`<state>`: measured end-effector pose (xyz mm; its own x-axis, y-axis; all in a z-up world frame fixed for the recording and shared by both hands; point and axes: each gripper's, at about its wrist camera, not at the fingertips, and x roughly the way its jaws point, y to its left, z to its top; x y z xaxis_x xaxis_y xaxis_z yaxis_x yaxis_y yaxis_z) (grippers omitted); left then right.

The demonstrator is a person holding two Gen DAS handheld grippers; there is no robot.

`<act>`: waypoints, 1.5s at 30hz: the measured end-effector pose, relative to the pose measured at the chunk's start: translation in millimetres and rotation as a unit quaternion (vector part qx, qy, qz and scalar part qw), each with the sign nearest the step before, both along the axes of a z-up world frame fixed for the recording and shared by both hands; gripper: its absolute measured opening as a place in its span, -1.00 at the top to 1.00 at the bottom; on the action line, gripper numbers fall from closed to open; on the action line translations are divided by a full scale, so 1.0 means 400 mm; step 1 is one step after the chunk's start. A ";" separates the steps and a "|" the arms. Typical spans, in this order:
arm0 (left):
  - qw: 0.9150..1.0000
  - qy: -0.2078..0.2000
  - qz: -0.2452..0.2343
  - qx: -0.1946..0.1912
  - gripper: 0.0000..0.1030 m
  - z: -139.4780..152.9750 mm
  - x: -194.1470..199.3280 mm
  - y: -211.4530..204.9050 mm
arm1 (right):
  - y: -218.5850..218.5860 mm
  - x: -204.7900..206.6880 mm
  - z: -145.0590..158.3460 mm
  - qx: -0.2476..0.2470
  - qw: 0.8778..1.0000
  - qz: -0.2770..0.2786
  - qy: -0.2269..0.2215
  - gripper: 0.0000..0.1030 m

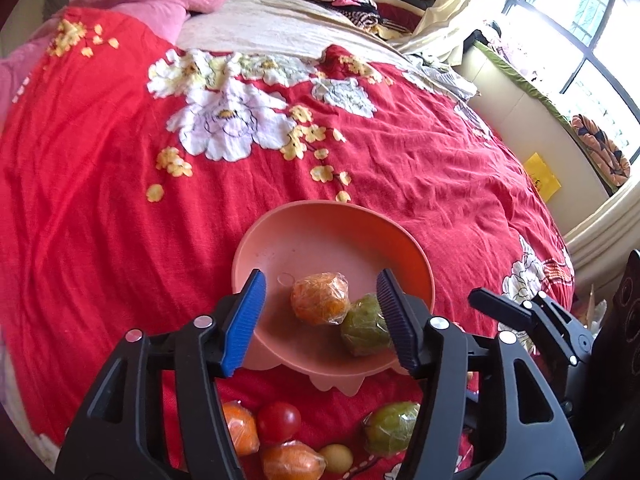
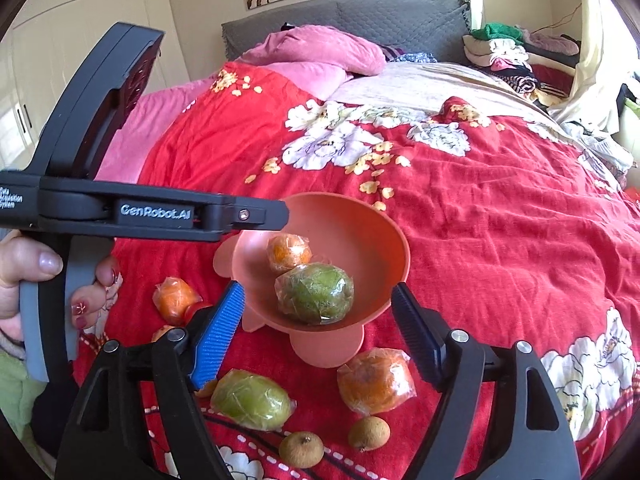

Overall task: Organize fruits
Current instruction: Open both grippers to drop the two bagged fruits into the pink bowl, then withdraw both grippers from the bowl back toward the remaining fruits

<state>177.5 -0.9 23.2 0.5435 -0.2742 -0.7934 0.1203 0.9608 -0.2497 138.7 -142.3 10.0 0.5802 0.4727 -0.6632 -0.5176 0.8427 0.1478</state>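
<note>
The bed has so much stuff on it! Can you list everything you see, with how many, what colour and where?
bowl: one, salmon pink, on the bedspread
wrapped fruits in the bowl: two, one orange, one green
wrapped fruits beside the bowl: at least four, orange and green, on the bedspread
tomato: one, red, near the bowl
longans: two, brown, nearest the camera
bedspread: one, red with white flowers
pillows: pink, at the headboard
folded clothes: a mixed-colour pile, far corner
hand: one, holding the left gripper's handle
left gripper: black, open above the bowl
right gripper: black, open, empty
</note>
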 end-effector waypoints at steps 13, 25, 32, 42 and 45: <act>0.998 -0.051 0.025 0.016 -0.56 0.073 -0.092 0.022 | -0.026 -0.045 0.045 0.007 1.000 -0.013 -0.020 -0.73; 0.996 -0.072 0.053 0.019 -0.81 0.101 -0.164 0.068 | -0.052 -0.077 0.085 0.012 0.999 -0.028 -0.037 -0.83; 0.994 -0.077 0.074 0.028 -0.81 0.105 -0.206 0.107 | -0.067 -0.096 0.102 0.013 0.998 -0.030 -0.044 -0.86; 0.994 -0.068 0.077 0.046 -0.81 0.076 -0.257 0.123 | -0.066 -0.136 0.086 0.001 0.999 -0.017 -0.032 -0.88; 0.994 -0.060 0.078 0.050 -0.81 0.061 -0.270 0.127 | -0.065 -0.145 0.073 -0.003 1.000 -0.016 -0.025 -0.88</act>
